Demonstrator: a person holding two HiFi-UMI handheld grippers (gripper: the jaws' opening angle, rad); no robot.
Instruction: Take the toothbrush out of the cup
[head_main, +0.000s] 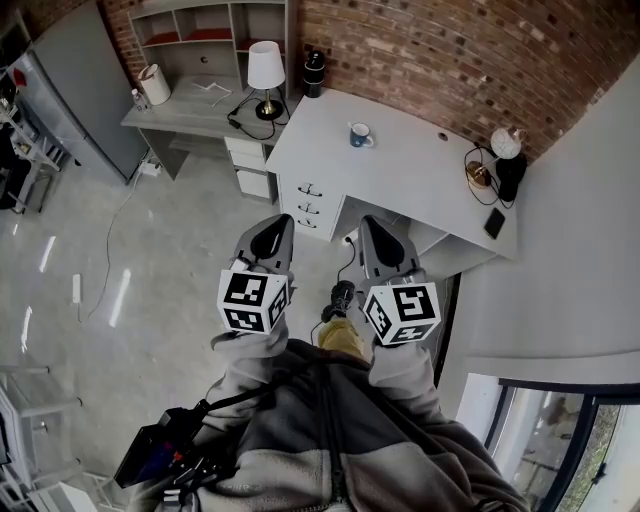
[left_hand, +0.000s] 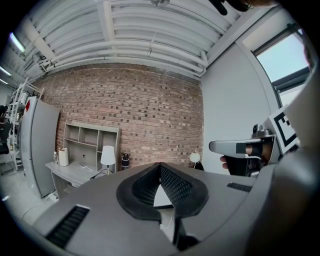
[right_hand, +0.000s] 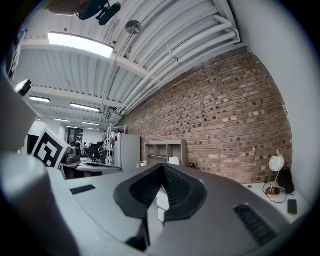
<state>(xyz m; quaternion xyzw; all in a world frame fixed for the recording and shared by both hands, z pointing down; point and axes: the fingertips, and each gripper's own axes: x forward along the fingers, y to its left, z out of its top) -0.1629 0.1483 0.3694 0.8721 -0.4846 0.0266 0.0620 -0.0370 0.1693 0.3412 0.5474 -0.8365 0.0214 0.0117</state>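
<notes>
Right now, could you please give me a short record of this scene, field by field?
left gripper: jaws together at the tips, nothing between them
right gripper: jaws together at the tips, nothing between them
cup: upright on the white desk, well ahead of both grippers
toothbrush: too small to make out
also on the desk: globe lamp, dark phone
task status: not begun; both grippers are in the air, short of the desk

Brick wall (head_main: 450, 50) common to all views
</notes>
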